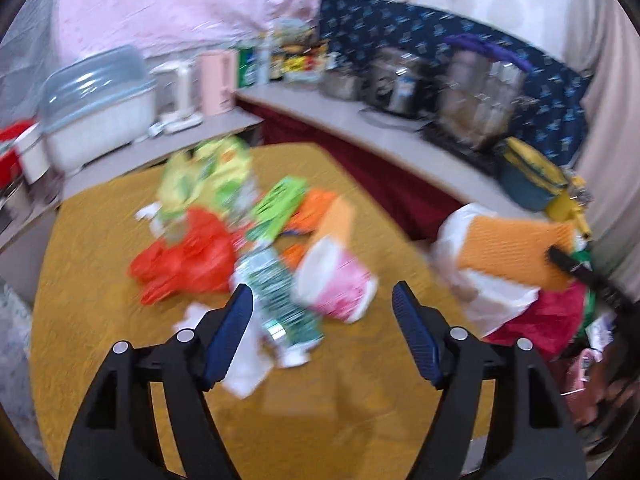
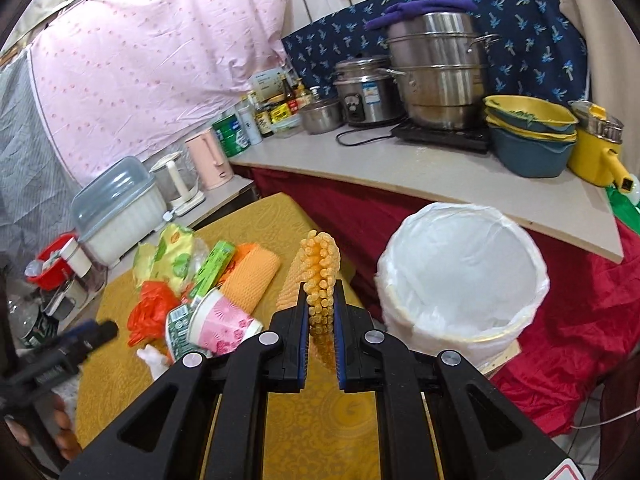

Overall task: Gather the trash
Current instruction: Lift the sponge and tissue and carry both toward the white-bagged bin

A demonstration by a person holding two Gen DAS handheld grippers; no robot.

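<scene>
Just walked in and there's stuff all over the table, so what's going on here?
Someone with two handheld grippers is clearing trash. The right gripper is shut on an orange bumpy sheet, held up near the white-lined bin. The left gripper is open above the pile on the yellow table, over a pink paper cup and a green carton.

right gripper (image 2: 320,312): jaws closed on an orange bumpy sheet (image 2: 318,276), held upright on edge
bin (image 2: 460,280): white liner, just right of the held sheet, mouth open
surface (image 2: 320,420): yellow patterned cloth
trash pile, left of jaws: pink paper cup (image 2: 224,322) on its side, green carton (image 2: 178,328), red bag (image 2: 150,312), second orange sheet (image 2: 250,276), green box (image 2: 212,266), yellow-green wrapper (image 2: 172,256)
left gripper (image 2: 72,350): at left edge, blurred, state unclear
</scene>
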